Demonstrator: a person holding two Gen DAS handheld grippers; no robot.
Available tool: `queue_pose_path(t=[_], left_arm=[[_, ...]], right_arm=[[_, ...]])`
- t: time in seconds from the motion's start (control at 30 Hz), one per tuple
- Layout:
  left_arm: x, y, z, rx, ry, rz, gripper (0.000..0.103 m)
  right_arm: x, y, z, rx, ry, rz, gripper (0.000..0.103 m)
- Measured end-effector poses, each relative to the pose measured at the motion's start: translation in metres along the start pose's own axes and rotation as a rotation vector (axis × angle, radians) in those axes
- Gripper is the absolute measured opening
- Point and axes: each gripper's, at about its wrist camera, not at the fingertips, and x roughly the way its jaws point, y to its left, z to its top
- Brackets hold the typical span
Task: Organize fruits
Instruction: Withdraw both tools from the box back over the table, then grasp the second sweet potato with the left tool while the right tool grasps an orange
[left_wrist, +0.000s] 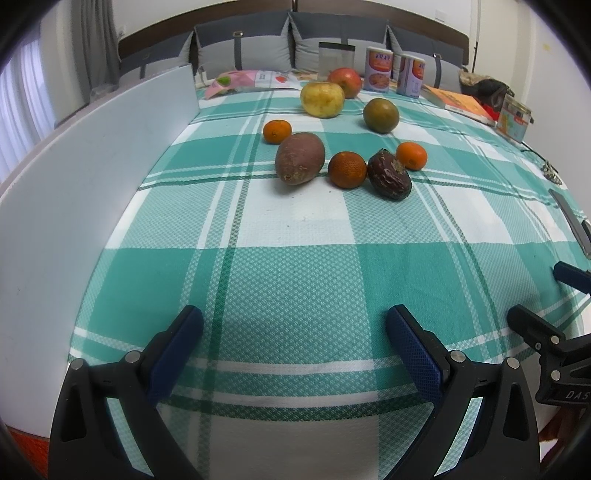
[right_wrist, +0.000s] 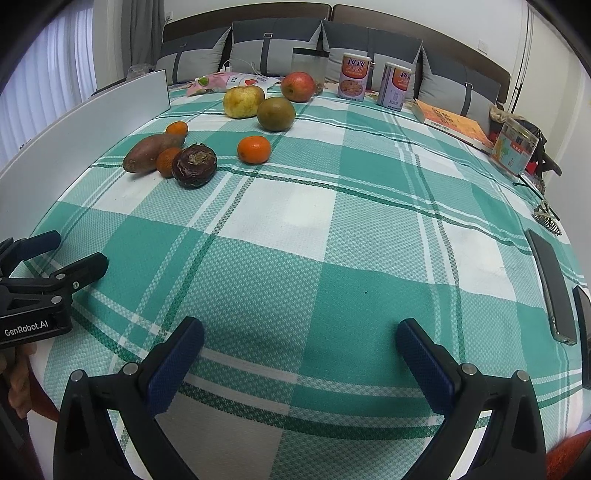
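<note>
Both grippers are held low over the near edge of a surface (left_wrist: 295, 258) covered with a green-and-white checked cloth, and nothing is gripped by either. The left gripper (left_wrist: 294, 321) is seen with its blue-padded fingers spread wide above bare cloth; the right gripper (right_wrist: 300, 334) is likewise spread wide and empty. The fruits are gathered well ahead of both grippers, toward the far left part of the cloth. A brownish sweet potato (left_wrist: 299, 158) lies nearest the white panel (left_wrist: 92, 177) that stands along the left side, with a dark orange tangerine (left_wrist: 347, 170) just beside it and a dark, wrinkled purple fruit (left_wrist: 389, 174) touching that tangerine. A brighter tangerine (left_wrist: 411, 155) sits just behind the purple fruit, and a small one (left_wrist: 277, 131) behind the sweet potato. Farther back are found a yellow apple (left_wrist: 322, 99), a red apple (left_wrist: 345, 82) behind it and a greenish-brown round fruit (left_wrist: 381, 115) to their right. Two printed cans (left_wrist: 378, 68), a clear container (left_wrist: 336, 59) and a book (left_wrist: 458, 101) are ranged along the far edge.
</note>
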Motion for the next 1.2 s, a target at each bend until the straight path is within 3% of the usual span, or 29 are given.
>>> queue_pose_path(t=[0.67, 0.87, 0.97, 1.07, 1.2], left_arm=[[0.002, 0.002, 0.002, -0.002, 0.019, -0.009, 0.101], [0.004, 0.01, 0.014, -0.011, 0.095, -0.067, 0.1], [0.006, 0.028, 0.038, -0.101, 0.119, -0.188, 0.1], [0.013, 0.041, 0.078, -0.134, 0.119, -0.215, 0.099], [0.041, 0.04, 0.132, -0.141, 0.181, -0.289, 0.098]], right_arm=[[0.003, -0.006, -0.002, 0.053, 0.005, 0.038, 0.103], [0.003, -0.006, -0.004, 0.06, -0.004, 0.036, 0.103], [0.003, -0.007, -0.003, 0.059, 0.0, 0.038, 0.103], [0.002, -0.007, -0.003, 0.059, 0.004, 0.038, 0.103], [0.003, -0.008, -0.002, 0.057, 0.009, 0.041, 0.103]])
